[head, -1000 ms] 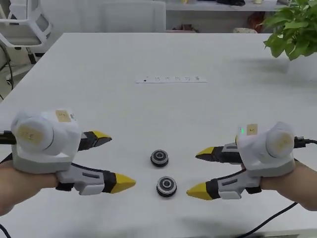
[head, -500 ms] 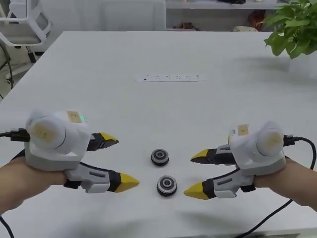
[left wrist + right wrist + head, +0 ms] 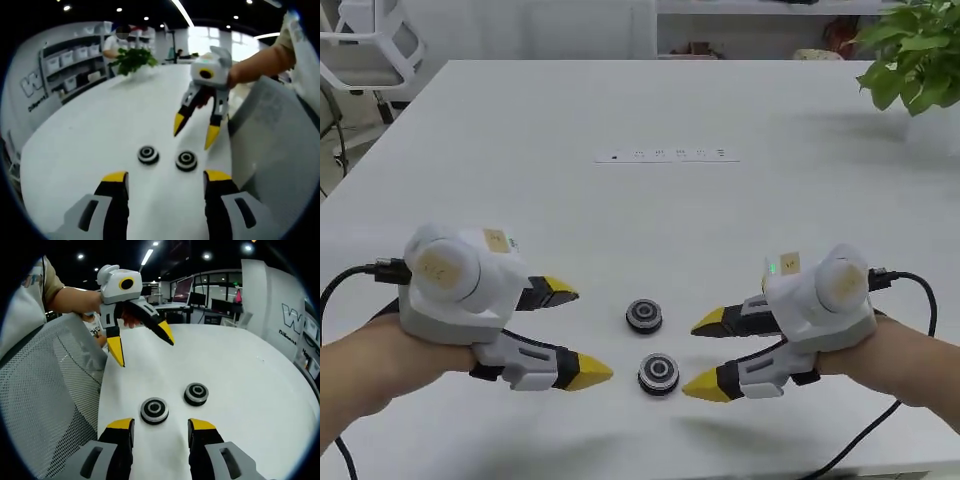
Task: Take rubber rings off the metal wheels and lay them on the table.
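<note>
Two small metal wheels with black rubber rings lie on the white table: the far wheel and the near wheel. My left gripper stands open just left of them, nothing between its yellow tips. On the other side my right gripper is open too, its tips close to the near wheel. In the left gripper view the wheels lie ahead of my left gripper, with the right gripper beyond. In the right gripper view the near wheel lies just ahead of my right gripper, the far wheel beyond, and the left gripper further off.
A white power strip lies flat at mid-table. A green potted plant stands at the far right corner. A white chair stands beyond the table's far left. A mesh chair back sits near the table's front edge.
Both grippers have moved inward toward the two wheels, staying open. The wheels have not moved.
</note>
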Available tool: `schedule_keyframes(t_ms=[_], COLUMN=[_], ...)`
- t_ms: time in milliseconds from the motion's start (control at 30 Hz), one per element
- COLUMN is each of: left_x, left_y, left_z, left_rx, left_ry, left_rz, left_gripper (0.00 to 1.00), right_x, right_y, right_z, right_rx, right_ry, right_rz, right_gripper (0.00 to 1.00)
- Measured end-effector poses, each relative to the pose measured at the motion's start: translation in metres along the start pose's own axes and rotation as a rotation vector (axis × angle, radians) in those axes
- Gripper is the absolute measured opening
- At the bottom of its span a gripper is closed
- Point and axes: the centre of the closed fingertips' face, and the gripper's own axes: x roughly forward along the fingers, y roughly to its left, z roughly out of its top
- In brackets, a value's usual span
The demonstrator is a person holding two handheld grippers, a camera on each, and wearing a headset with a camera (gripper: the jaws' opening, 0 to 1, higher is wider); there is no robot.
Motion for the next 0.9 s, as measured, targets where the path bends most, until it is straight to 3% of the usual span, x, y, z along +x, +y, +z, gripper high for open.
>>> schedule_keyframes(t_ms=[900], left_x=[0.030], left_y=[-0.012], left_z=[-0.006], left_rx=[-0.024], left_ry=[0.021], left_rz=[-0.085], left_gripper=[0.48], right_x=[0.017], right_y=[0.008], right_z=[-0.008], right_rx=[-0.004], right_ry=[0.020], right_rz=[0.067], right_gripper=[0.23])
